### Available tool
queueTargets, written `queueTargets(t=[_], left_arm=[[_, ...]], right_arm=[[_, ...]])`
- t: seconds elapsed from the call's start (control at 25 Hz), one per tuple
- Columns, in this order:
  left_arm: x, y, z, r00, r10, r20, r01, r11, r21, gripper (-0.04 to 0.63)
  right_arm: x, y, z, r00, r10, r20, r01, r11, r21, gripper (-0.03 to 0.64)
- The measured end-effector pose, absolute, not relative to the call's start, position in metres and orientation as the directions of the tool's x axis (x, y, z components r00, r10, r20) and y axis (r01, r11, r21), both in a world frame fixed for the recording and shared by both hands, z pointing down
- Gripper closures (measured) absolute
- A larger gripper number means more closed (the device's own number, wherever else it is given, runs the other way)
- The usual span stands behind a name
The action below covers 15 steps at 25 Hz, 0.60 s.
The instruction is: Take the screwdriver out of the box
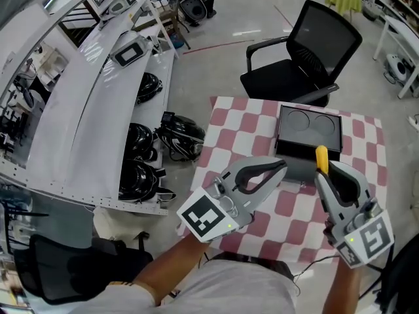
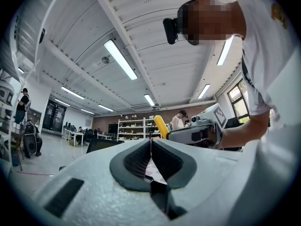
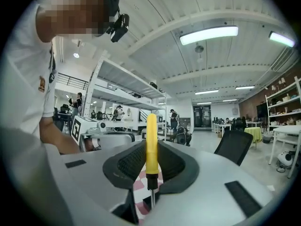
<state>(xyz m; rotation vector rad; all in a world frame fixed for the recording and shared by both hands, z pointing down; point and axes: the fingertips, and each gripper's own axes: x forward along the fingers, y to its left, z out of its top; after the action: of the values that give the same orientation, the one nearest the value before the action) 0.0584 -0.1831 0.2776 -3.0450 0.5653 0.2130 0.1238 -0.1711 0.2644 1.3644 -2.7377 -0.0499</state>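
My right gripper (image 1: 327, 170) is shut on a screwdriver with a yellow handle (image 1: 321, 157), held up above the checked table (image 1: 242, 126). In the right gripper view the handle (image 3: 151, 140) stands upright between the pads, its metal shaft (image 3: 151, 199) pointing down. The black box (image 1: 309, 131) lies open at the table's far side, beyond both grippers. My left gripper (image 1: 283, 165) hovers beside the right one with its tips together and nothing between them. From the left gripper view the yellow handle (image 2: 161, 126) and the right gripper (image 2: 197, 133) show just ahead.
A black office chair (image 1: 308, 51) stands behind the table. White shelving (image 1: 85, 97) runs along the left, with black gear (image 1: 180, 136) on the floor beside it. The cloth's left edge (image 1: 203, 152) drops to the floor.
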Motion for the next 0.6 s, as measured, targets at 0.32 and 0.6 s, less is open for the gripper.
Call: queueTargets(t=[0.32, 0.6], left_arm=[[0.056, -0.157, 0.257, 0.932, -0.318, -0.174, -0.329, -0.944, -0.039, 0.575], [0.05, -0.142, 0.256, 0.935, -0.31, -0.17, -0.322, -0.946, -0.042, 0.575]], right_arm=[[0.118, -0.134, 0.237, -0.59, -0.801, -0.104, -0.807, 0.589, 0.042, 0.545], [0.126, -0.109, 0.229, -0.555, -0.816, -0.159, -0.829, 0.558, 0.028, 0.545]])
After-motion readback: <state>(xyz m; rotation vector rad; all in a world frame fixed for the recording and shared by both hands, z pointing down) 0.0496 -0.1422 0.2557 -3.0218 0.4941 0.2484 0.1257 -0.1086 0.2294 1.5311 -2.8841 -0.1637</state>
